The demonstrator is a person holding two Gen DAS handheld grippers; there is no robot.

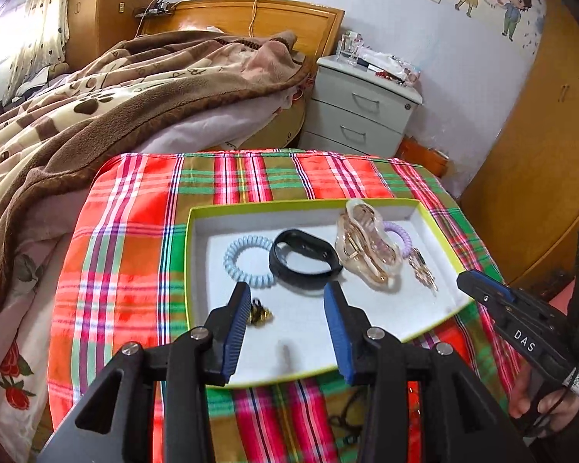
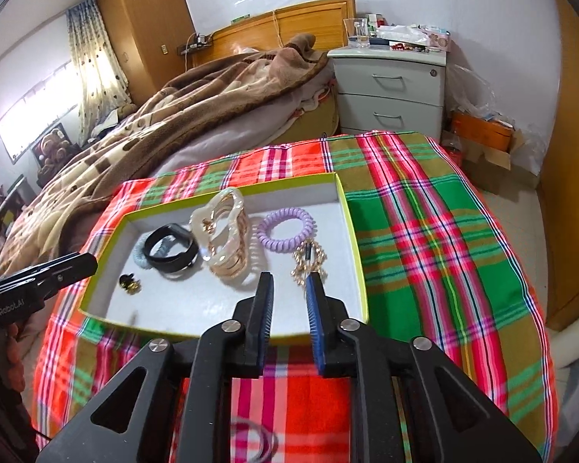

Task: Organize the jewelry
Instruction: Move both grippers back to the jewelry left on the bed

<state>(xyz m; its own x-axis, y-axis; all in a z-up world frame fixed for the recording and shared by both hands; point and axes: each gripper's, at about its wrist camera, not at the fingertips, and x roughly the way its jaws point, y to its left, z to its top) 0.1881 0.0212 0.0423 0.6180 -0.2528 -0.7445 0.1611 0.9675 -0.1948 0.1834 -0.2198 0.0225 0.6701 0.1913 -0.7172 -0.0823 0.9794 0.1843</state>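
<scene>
Both of our hand-held grippers hang empty over the near rim: left hand-held gripper (image 1: 285, 308) spread wide, right hand-held gripper (image 2: 289, 289) narrowly parted. The jewelry sits gathered in the shallow lime-edged white cardboard tray (image 1: 424, 332) on the plaid-covered table (image 2: 424, 239), likely for tidiness.

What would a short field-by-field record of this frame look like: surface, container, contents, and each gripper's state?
surface: plaid cloth over a table, bed behind
container: shallow tray, green rim, white inside
contents: light blue coil tie, black band, clear claw clip, purple coil tie, gold earrings, small gold-and-black piece
outside the tray: dark ring-shaped items on the cloth at the near edge, blurred
left gripper: open, nothing between the jaws
right gripper: open, narrower gap, nothing held
</scene>
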